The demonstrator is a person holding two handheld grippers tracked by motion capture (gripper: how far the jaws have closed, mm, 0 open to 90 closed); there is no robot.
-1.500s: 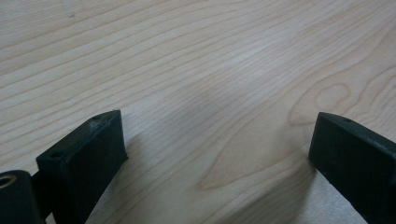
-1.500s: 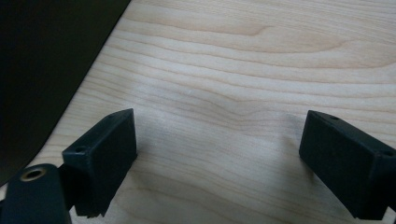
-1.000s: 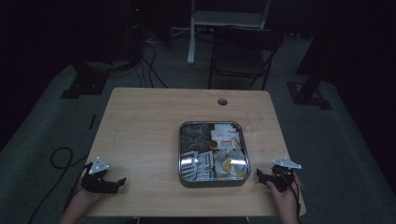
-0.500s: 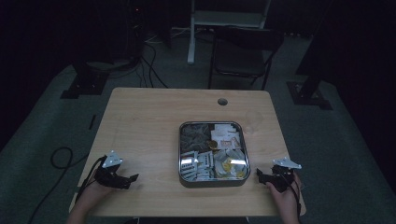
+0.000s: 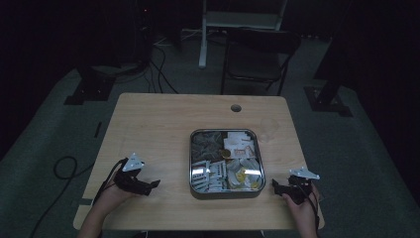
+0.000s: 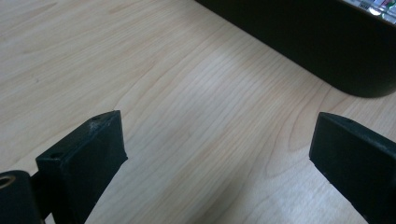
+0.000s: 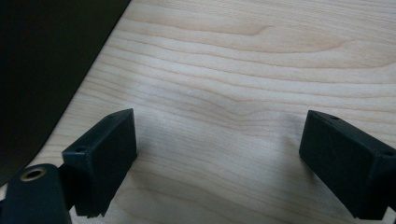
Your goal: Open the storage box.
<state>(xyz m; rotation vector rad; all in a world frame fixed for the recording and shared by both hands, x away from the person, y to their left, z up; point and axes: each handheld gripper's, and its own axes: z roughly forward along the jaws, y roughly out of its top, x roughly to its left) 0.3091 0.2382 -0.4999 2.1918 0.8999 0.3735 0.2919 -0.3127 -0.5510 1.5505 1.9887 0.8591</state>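
Both our tongs wide, empty: left tongs [image 5: 148, 184] and right tongs [image 5: 275, 187] flank the tray [image 5: 198, 191]. Risk: clipping its rim, shoving it across the surface [image 5: 158, 124].

Pale wood-grain table [image 5: 158, 129], smooth matt; shiny metal tray [image 5: 224, 194]; matt black plastic left gripper [image 6: 219, 158]

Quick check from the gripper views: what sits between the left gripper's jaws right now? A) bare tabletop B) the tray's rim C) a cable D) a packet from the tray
A: the left gripper stands wide open over bare table, with the tray apart ahead.
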